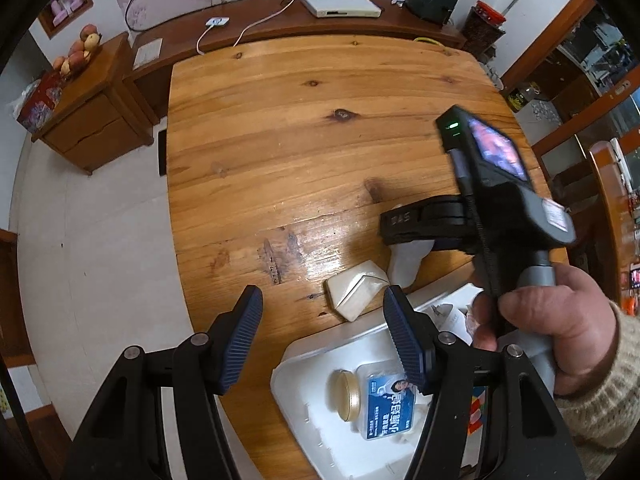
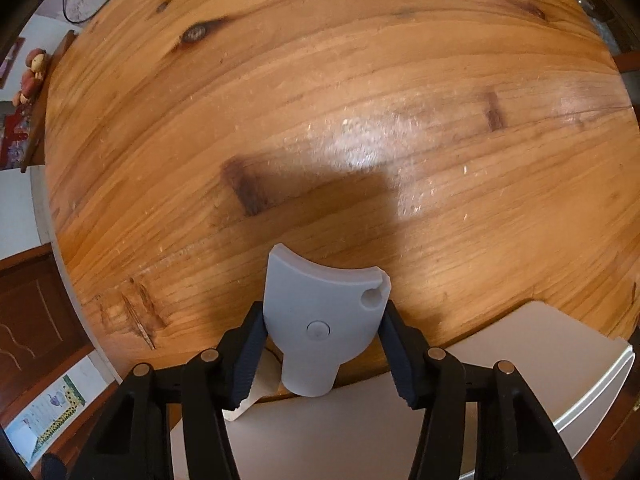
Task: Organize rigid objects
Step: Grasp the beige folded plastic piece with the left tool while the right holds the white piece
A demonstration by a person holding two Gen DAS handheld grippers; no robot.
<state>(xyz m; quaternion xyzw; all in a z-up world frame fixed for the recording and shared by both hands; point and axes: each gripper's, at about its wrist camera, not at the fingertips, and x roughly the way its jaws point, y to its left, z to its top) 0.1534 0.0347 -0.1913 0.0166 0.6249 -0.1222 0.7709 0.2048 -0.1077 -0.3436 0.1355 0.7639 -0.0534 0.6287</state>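
While the right gripper (image 2: 322,356) clamps a grey plastic piece (image 2: 316,320) between its pads, that piece sits low over the wooden table (image 2: 320,100), just past the far edge of a white tray (image 2: 540,344). Over the tray's left corner, the left gripper (image 1: 322,344) hangs with jaws apart, empty, a white box (image 1: 354,292) lying beyond it.

A grey plastic piece (image 2: 320,320) with a curved far edge, a round hole and a small button stands tilted at the near edge of the table, partly over a white tray (image 2: 560,360). Left of it lies a cream box (image 1: 356,290). In the tray lies a clear blue-labelled jar (image 1: 380,404) with a gold lid.
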